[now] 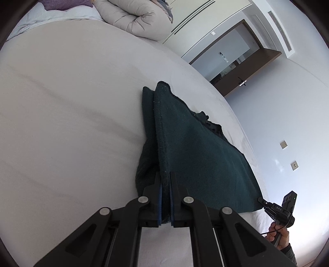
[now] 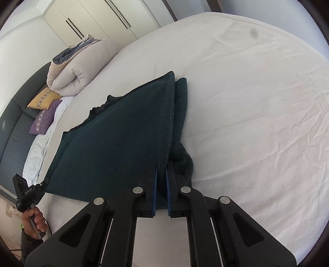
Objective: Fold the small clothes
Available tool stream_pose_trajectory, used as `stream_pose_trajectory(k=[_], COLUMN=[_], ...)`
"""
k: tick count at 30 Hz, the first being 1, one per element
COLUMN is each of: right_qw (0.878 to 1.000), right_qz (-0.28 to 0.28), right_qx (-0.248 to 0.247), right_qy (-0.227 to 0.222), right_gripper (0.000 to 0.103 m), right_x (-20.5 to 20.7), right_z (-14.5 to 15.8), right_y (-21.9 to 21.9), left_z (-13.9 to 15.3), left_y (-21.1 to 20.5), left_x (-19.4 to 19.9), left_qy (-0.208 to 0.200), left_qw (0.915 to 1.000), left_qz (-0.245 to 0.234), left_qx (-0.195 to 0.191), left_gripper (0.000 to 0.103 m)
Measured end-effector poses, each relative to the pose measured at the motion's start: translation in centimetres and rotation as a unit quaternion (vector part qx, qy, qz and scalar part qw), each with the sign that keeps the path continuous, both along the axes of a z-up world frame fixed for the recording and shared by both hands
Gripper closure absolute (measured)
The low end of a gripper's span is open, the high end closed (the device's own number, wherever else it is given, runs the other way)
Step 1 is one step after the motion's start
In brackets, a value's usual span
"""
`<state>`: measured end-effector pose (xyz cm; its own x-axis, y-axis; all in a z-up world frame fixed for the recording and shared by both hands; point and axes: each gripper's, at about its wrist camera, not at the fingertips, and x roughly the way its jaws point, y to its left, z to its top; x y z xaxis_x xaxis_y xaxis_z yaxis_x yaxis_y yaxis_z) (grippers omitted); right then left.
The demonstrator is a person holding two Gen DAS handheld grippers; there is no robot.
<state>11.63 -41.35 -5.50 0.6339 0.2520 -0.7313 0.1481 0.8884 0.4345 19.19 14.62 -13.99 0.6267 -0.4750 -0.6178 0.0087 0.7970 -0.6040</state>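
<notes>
A dark green knit garment [image 1: 195,152] is stretched taut above the white bed sheet [image 1: 61,123], its far end resting on the bed. My left gripper [image 1: 165,176] is shut on one near corner of it. My right gripper [image 2: 162,166] is shut on the other near corner of the garment [image 2: 115,143]. Each gripper shows in the other's view, the right one [image 1: 262,200] at the cloth's right corner and the left one [image 2: 46,180] at its left corner. Part of the garment hangs bunched beneath the lifted edge.
A rolled beige duvet [image 2: 76,67] and yellow [image 2: 43,98] and purple cushions [image 2: 44,119] lie at the head of the bed by a dark headboard [image 2: 12,127]. Wardrobes [image 2: 92,18] and a brown door [image 1: 253,69] stand beyond the bed.
</notes>
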Motion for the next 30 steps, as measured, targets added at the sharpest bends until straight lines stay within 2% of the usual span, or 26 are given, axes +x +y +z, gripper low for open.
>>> stream_pose_trajectory(k=[5,9,11,12,16,20,30], right_qw=[0.999,0.999,0.999,0.998,0.999,0.997,0.999], right_qz=[-0.019,-0.020,-0.022,-0.026,-0.025,-0.035,-0.026], right_qx=[0.033,0.036,0.039,0.050,0.039,0.063,0.032], right_qy=[0.021,0.001,0.021,0.022,0.017,0.016,0.018], right_gripper=[0.098,0.098,0.098,0.098,0.098,0.098,0.098], right_x=[-1.2,-2.1,-1.8,-1.8,-2.5,-3.0,-1.5], right_z=[-2.5,-1.9,-3.0,-3.3,-3.3,-4.2,-4.1], right_y=[-1.2,-0.8,-1.1,-1.3,-0.5,-1.1,-0.6], left_z=[-1.1,-1.5,-1.8,-1.8,-2.2,-2.3,-2.3], left_y=[0.0,0.2,0.4,0.5,0.7,0.7,0.9], left_x=[-0.2,-0.1,0.0,0.2,0.6,0.7,-0.3], left_qy=[0.018,0.022,0.026,0.026,0.033,0.037,0.047], left_qw=[0.9998,0.9997,0.9996,0.9996,0.9995,0.9993,0.9987], left_qz=[0.005,0.003,0.003,0.003,0.002,-0.001,-0.001], left_qx=[0.006,0.008,0.005,0.003,0.001,0.009,0.020], left_gripper=[0.098,0.098,0.098,0.098,0.098,0.098,0.097])
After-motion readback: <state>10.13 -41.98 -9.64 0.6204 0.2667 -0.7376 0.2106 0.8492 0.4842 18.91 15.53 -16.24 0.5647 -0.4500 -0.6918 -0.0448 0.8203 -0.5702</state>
